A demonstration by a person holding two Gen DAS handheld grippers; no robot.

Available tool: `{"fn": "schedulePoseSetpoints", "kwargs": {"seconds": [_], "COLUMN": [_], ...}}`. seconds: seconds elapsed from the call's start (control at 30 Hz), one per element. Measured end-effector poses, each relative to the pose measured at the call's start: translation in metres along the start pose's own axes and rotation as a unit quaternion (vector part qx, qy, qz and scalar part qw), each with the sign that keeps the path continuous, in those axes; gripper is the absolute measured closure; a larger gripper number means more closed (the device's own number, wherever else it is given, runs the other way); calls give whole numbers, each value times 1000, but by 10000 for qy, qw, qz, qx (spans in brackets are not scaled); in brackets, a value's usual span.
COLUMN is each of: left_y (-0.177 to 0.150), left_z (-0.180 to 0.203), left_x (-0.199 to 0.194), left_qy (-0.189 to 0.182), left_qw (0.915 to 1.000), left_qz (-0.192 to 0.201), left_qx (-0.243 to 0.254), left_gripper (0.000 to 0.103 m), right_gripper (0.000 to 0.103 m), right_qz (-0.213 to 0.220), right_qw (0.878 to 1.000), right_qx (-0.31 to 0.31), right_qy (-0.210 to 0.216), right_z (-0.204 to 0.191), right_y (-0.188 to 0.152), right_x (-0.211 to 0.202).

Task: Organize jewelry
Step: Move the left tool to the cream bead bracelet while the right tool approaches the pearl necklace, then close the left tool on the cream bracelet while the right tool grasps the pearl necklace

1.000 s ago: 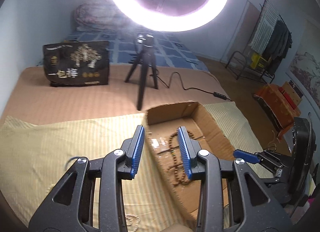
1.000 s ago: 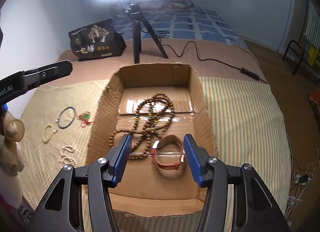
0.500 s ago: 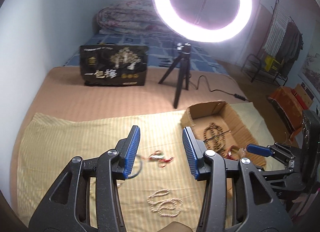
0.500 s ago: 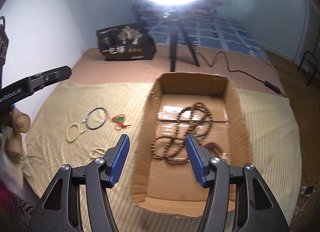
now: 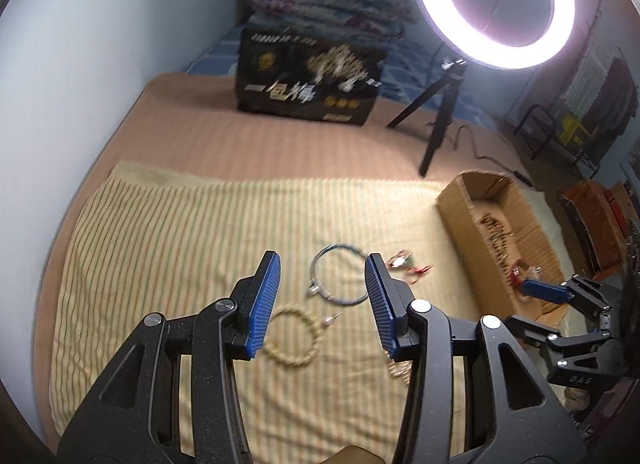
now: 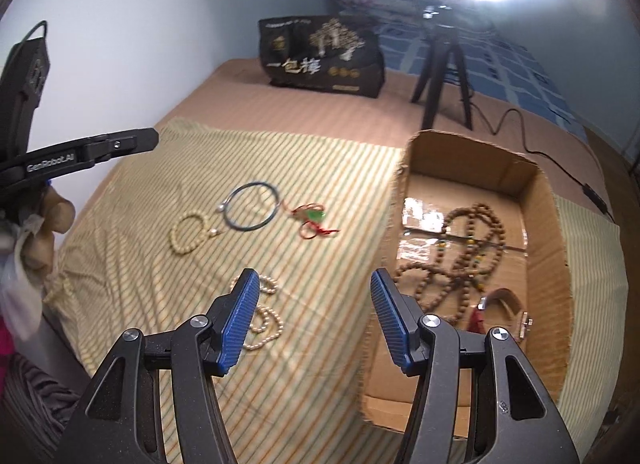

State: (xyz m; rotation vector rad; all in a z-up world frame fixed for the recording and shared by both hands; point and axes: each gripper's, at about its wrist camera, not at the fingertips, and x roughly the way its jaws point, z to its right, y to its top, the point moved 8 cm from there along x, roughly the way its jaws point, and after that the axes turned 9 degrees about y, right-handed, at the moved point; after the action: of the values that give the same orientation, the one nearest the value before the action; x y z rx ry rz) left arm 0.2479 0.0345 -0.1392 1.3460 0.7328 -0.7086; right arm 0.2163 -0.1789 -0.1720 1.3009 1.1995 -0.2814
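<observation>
The left gripper (image 5: 322,296) is pointing down with its blue fingers (image 5: 262,304) standing apart, holding nothing. The right gripper (image 6: 310,320) is pointing down too, jaws apart and empty. A hand (image 6: 38,232) is gripping the left gripper's handle.

Pale blue walls (image 5: 100,43) are closing in the bed on the left and far sides. Ring light (image 5: 496,3) on a black tripod (image 5: 436,111) is glaring far right, its cable (image 6: 560,167) trailing right across the tan bedsheet (image 5: 280,143). Striped yellow cloth (image 5: 180,244) is covering the near part of the bed. Black printed bag (image 5: 308,79) is standing at the far end, folded quilt (image 5: 328,3) lying behind it. Clothes rack (image 5: 592,91) is standing far right on wooden floor (image 6: 616,167).
</observation>
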Motion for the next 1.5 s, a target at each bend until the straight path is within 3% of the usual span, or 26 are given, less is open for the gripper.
{"fn": "schedulePoseSetpoints", "kwargs": {"seconds": [0.37, 1.03, 1.37, 1.5], "left_y": [-27, -60, -69, -69], "left_z": [-29, -32, -31, -33], "left_x": [30, 83, 98, 99], "left_qy": [124, 159, 235, 314], "left_qw": [9986, 9925, 9907, 9907], "left_qz": [-500, -1207, -1301, -1255], "left_qx": [-81, 144, 337, 414], "left_gripper": [58, 58, 59, 69], "right_gripper": [46, 46, 46, 34], "right_qz": [-390, -1140, -1431, -1552], "right_qw": [9986, 9912, 9862, 9840], "right_qx": [-343, -628, -735, -802], "right_qy": [99, 232, 385, 357], "right_z": [-23, -41, -46, -49], "right_y": [-11, -28, -37, -38], "right_x": [26, 76, 95, 106]}}
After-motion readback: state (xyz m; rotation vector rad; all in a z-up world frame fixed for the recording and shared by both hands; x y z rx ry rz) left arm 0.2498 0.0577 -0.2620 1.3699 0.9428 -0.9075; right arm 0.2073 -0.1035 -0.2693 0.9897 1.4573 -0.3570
